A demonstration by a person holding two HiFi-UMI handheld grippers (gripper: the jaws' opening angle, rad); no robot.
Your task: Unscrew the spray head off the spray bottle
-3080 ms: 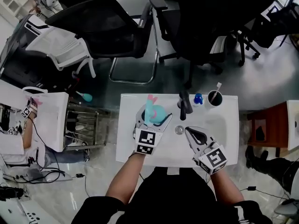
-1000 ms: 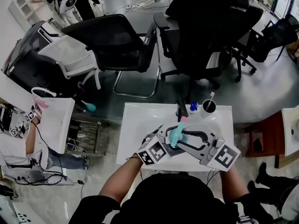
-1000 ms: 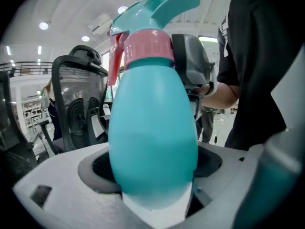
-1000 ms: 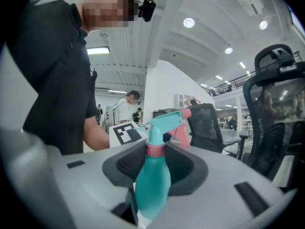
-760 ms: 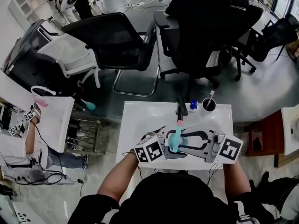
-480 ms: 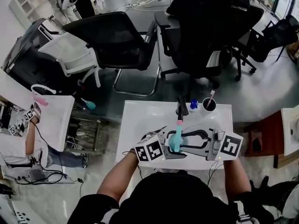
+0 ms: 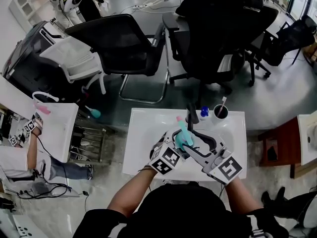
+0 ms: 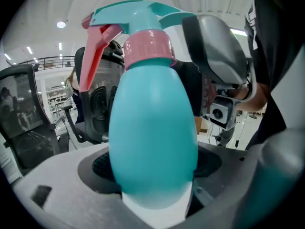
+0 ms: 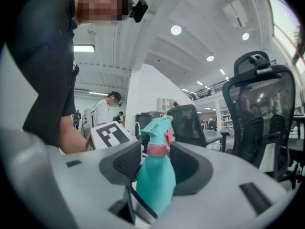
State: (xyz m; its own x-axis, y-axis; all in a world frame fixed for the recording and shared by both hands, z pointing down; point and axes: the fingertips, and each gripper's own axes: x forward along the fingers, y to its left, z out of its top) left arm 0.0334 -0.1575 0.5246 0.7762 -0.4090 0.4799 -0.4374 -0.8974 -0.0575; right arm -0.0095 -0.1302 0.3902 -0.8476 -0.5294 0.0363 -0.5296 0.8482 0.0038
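A teal spray bottle (image 7: 184,136) with a pink collar (image 8: 147,44) and a teal spray head (image 8: 131,14) is held above the white sink counter (image 7: 143,133). My left gripper (image 7: 178,144) is shut on the bottle's belly (image 8: 152,142), which fills the space between its jaws. My right gripper (image 7: 192,141) reaches in from the lower right, its jaws either side of the neck. In the right gripper view the bottle (image 9: 155,185) stands between the right gripper's (image 9: 155,165) pads with a small gap on each side, and the jaws are opening. One right finger (image 8: 217,51) shows beside the spray head.
At the back of the counter stand a black faucet (image 7: 191,114), a small blue bottle (image 7: 204,113) and a dark cup (image 7: 221,112) holding a toothbrush. Black office chairs (image 7: 119,38) stand beyond the counter. A white side table (image 7: 54,128) is at the left.
My right gripper has swung from the right side down to the lower right and its jaws have spread off the neck. The bottle now tilts with its head toward the upper left.
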